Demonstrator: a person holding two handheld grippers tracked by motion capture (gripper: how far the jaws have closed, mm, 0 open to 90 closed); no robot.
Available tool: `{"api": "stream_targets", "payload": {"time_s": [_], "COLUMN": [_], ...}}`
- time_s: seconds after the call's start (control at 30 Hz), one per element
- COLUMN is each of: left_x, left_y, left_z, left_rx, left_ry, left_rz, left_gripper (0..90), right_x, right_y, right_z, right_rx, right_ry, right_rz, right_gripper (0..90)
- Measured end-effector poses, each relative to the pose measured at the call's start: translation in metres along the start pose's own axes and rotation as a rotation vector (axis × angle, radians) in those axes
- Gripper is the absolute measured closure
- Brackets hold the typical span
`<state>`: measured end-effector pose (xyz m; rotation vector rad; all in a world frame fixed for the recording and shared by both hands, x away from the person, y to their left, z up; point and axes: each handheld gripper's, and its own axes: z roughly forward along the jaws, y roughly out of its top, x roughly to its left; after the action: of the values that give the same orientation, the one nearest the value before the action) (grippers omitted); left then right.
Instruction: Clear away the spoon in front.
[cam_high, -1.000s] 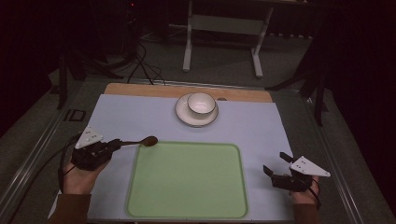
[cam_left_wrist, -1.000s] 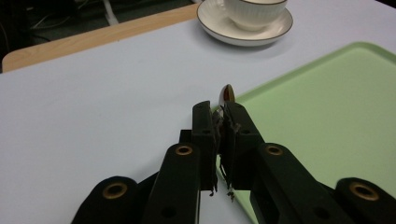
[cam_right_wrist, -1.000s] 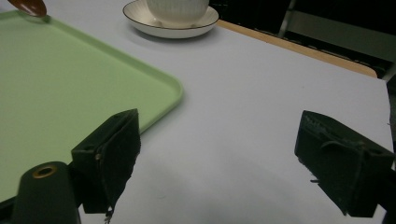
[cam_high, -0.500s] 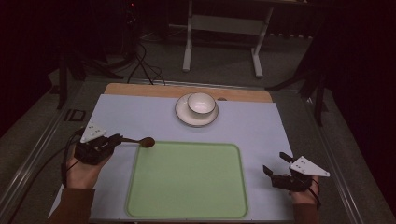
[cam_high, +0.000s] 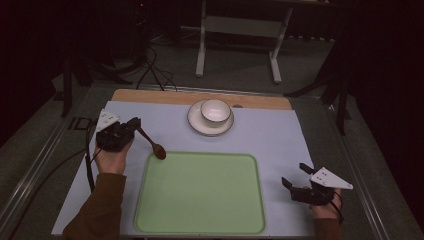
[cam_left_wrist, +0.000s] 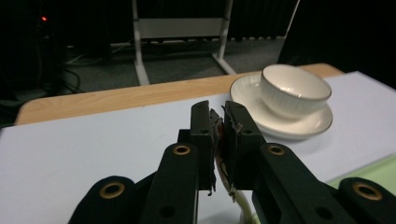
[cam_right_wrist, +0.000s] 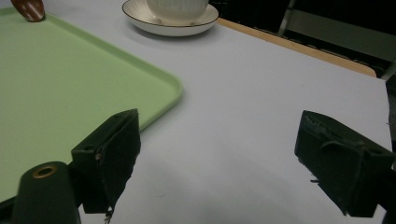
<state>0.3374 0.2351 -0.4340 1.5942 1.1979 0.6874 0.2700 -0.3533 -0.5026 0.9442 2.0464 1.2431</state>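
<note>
Spoon (cam_high: 151, 143) up at the left, one dark brown spoon, its handle clamped in the left gripper (cam_high: 131, 124)! From the high view the handle runs out from the jaws toward the right and down, and the bowl end hangs right at the upper left corner of the green tray (cam_high: 200, 192); whether it touches the rim I cannot tell. The left gripper view shows its two black jaws pressed close together on the handle, with a pale strip of it peeking out beneath them. The left hand (cam_high: 111, 159) grips the tool over the pale blue mat (cam_high: 270, 135) that covers the tabletop (cam_high: 165, 96), whose wooden strip shows along the far edge.

Moving right: one tray, sitting in the middle near the person. Beyond it, near the far edge, one white saucer (cam_high: 198, 125) with one white cup (cam_high: 215, 111) standing upright on it. In the right gripper view the spoon's brown bowl (cam_right_wrist: 29, 9) shows at the tray's far corner.

Over at the right, the right gripper (cam_high: 296, 176) sits low beside the tray's right edge, well apart from the spoon, jaws spread wide with nothing between them. Two grippers, one of each thing.
</note>
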Motion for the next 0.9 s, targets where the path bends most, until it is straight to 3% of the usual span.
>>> {"api": "stream_targets", "payload": {"time_s": [0.13, 0.27, 0.6, 0.9], "left_x": [0.001, -0.004, -0.005, -0.014], "left_y": [0.004, 0.007, 0.008, 0.003], "left_z": [0.008, 0.006, -0.014, -0.029], "left_rx": [-0.006, 0.012, 0.039, 0.109], "left_ry": [-0.062, -0.088, -0.133, -0.178], "left_rz": [-0.047, -0.019, -0.009, 0.033], "left_gripper": [83.9, 84.1, 84.1, 83.8], "right_x": [0.0, -0.001, 0.0, 0.0], "right_y": [0.0, 0.0, 0.0, 0.0], "right_z": [0.0, -0.001, 0.0, 0.001], "right_rx": [0.001, 0.0, 0.001, 0.007], "right_ry": [-0.001, -0.003, -0.002, 0.002], "right_rz": [0.0, 0.0, 0.0, -0.003], "right_gripper": [14.2, 14.2, 14.2, 14.2]}}
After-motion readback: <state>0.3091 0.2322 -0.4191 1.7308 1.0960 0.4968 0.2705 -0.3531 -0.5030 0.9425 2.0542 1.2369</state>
